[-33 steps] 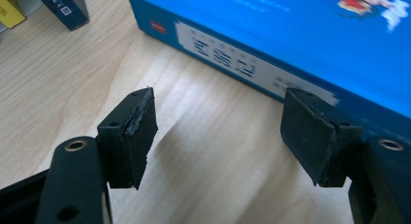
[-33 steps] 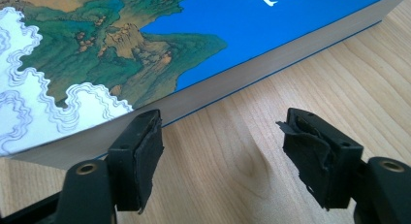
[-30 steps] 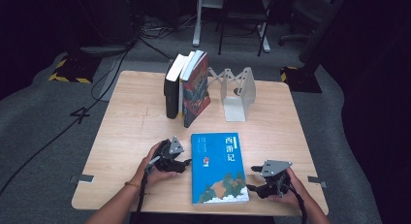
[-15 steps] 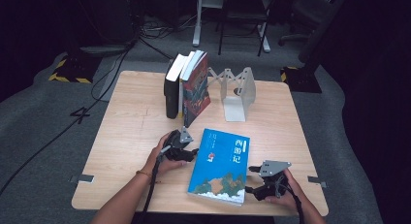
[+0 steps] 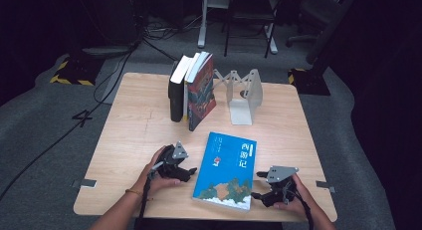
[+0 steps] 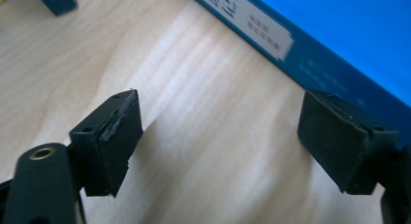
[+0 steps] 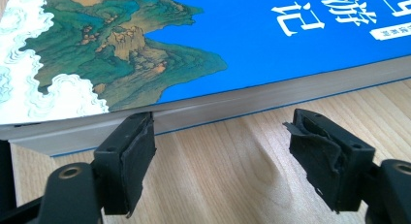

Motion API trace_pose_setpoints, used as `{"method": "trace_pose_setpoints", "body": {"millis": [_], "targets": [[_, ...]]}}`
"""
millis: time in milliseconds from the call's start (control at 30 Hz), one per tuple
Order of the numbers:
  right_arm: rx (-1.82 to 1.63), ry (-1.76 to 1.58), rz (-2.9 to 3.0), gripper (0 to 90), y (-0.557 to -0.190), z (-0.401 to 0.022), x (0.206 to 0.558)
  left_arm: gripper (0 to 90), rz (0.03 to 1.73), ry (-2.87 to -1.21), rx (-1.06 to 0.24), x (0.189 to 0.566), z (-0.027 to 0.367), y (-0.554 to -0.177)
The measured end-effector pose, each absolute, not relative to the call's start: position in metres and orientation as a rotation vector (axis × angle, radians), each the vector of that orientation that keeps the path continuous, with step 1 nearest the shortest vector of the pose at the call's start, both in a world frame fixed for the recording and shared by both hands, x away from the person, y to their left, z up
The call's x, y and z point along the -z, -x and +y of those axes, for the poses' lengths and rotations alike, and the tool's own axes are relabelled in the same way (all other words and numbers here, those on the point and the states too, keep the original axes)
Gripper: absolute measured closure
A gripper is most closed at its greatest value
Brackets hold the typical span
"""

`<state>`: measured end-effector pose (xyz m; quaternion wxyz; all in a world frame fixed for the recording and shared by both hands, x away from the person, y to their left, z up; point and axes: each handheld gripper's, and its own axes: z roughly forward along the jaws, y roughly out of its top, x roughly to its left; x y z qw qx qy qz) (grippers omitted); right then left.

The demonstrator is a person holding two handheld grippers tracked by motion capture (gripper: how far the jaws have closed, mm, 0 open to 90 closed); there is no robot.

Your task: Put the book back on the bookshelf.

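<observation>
A blue book [image 5: 226, 163] with a landscape picture lies flat and slightly askew on the wooden table [image 5: 144, 125]. My left gripper [image 5: 189, 172] sits beside its left edge, apart from it. In the left gripper view, the left gripper [image 6: 220, 136] stands open over bare wood and its jaws have just been opening; the book's spine [image 6: 271, 40] runs past its right pad. My right gripper [image 5: 257, 186] is at the book's near right corner. The right gripper [image 7: 220, 146] is open and has just opened a little, with the book's page edge [image 7: 232, 105] right before its pads.
Three books [image 5: 191, 88] stand upright at the back of the table next to a white metal bookend [image 5: 246, 95]. The table's front edge lies close under both hands. Chair legs and cables are on the floor behind.
The left gripper went right against the book's left edge, then drew back left. The book turned, its far end swinging right. The right gripper stayed put.
</observation>
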<state>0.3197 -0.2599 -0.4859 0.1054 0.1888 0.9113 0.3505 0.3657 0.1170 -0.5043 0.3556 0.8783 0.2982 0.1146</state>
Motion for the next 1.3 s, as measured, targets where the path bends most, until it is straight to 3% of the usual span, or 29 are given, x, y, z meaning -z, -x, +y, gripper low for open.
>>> {"method": "trace_pose_setpoints", "body": {"millis": [600,1300], "targets": [[-0.955,-0.506,2.706,27.4,-0.314,-0.255,0.486,17.4,0.726,-2.279,-0.276,0.505,0.141,-0.299],[-1.07,-0.527,2.66,26.8,-0.316,-0.262,0.476,17.1,0.677,-2.331,-0.234,0.501,0.136,-0.301]]}}
